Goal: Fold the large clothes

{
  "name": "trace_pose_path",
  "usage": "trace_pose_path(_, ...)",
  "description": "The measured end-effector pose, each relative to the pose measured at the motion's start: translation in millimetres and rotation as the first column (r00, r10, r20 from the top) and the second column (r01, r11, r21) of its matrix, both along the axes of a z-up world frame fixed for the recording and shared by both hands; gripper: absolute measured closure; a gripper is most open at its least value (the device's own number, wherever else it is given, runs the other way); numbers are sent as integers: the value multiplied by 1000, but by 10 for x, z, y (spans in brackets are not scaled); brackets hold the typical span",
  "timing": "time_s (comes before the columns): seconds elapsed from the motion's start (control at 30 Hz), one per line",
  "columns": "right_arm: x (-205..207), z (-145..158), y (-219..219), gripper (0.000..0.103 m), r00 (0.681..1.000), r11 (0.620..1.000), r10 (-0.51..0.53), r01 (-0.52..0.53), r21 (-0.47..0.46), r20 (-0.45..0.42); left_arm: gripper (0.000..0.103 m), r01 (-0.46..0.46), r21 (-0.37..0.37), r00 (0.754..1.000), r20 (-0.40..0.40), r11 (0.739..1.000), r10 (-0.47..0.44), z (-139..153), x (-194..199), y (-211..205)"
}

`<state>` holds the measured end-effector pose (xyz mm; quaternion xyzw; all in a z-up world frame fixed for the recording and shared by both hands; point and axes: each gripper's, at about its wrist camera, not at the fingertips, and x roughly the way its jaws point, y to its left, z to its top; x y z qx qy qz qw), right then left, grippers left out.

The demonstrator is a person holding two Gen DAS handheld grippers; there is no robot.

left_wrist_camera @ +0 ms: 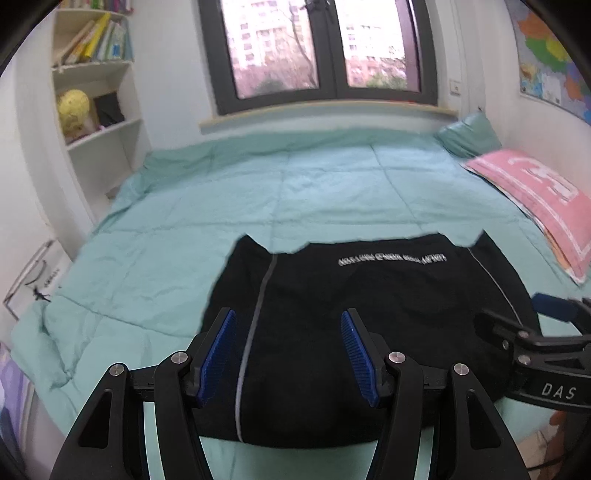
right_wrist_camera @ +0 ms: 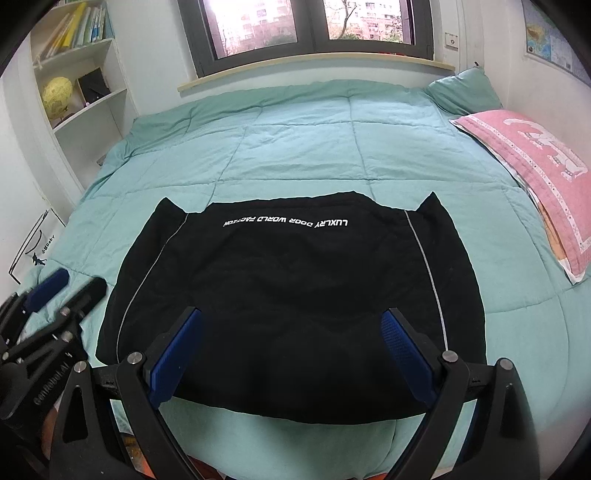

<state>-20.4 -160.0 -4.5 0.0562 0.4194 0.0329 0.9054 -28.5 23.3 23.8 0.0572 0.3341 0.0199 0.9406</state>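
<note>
A black garment (right_wrist_camera: 288, 295) with grey side stripes and white lettering lies folded into a flat rectangle on the teal quilt (right_wrist_camera: 295, 140); it also shows in the left wrist view (left_wrist_camera: 369, 314). My left gripper (left_wrist_camera: 290, 325) is open and empty, just above the garment's near left part. My right gripper (right_wrist_camera: 291, 332) is open and empty above the garment's near edge. The right gripper shows at the right of the left wrist view (left_wrist_camera: 517, 317). The left gripper shows at the left of the right wrist view (right_wrist_camera: 66, 291), beside the garment.
A pink pillow (right_wrist_camera: 535, 173) and a teal pillow (right_wrist_camera: 465, 92) lie along the right wall. A white bookshelf (right_wrist_camera: 74, 74) with books and a yellow globe stands at the left. A window (right_wrist_camera: 306, 26) is behind the bed.
</note>
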Motion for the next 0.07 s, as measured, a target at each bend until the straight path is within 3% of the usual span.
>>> trace_pose_path(0.07, 11, -13, 0, 6, 1000, 1000, 2, -2, -4, -4, 42, 13, -14, 1000, -16, 1000, -13, -8, 23, 21)
